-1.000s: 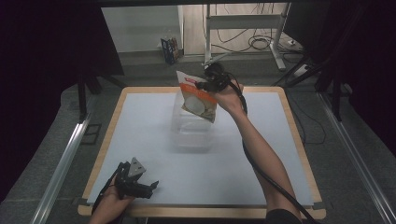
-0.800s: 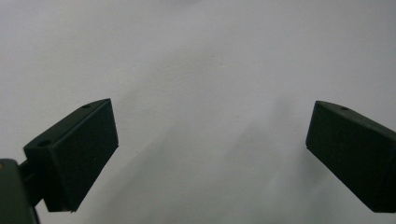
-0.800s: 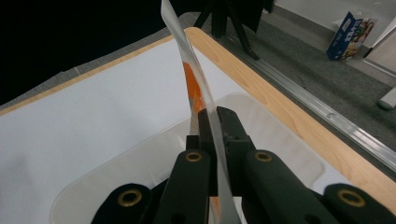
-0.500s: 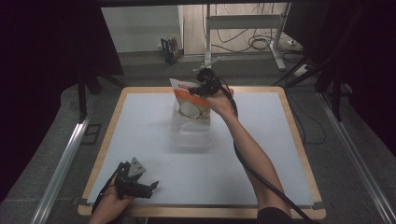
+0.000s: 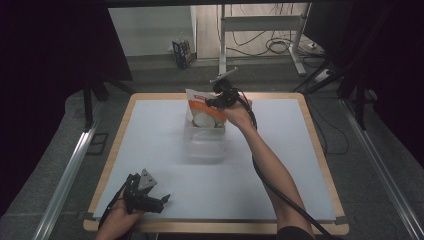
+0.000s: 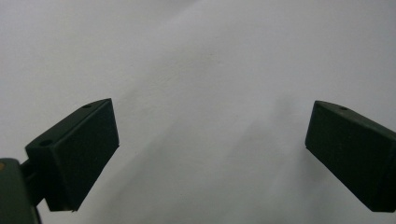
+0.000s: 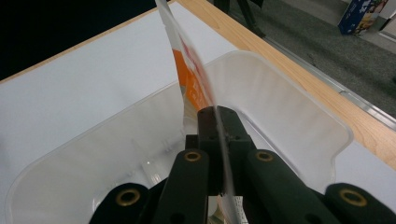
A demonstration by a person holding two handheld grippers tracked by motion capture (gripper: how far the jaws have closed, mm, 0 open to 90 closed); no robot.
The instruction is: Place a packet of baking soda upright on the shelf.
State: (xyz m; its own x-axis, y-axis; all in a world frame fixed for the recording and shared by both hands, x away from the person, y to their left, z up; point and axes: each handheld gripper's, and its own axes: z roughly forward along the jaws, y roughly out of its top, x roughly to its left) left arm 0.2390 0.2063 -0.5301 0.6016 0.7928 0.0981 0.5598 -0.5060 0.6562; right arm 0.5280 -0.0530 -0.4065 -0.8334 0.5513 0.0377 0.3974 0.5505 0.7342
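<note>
A clear plastic bin [image 5: 205, 142] stands on the white table top [image 5: 150, 130], toward the back middle. My right gripper [image 5: 214, 100] is shut on the edge of an orange and white packet [image 5: 201, 111], which stands upright with its lower part inside the bin's far end. In the right gripper view the packet [image 7: 187, 74] rises edge-on from between the closed jaws, over the bin's translucent wall [image 7: 289, 107]. My left gripper [image 5: 161, 201] rests low at the table's front left, open, with bare white surface between its fingers [image 6: 77, 154].
The table has a wooden rim [image 5: 320, 150]. Behind it are a desk frame with cables [image 5: 280, 47] and a small blue box [image 5: 182, 52] on the floor. Metal rails [image 5: 65, 175] run along both sides.
My right gripper has carried the packet left and down, from above the bin's back right to its far end, lower part now inside. The left gripper has stayed put.
</note>
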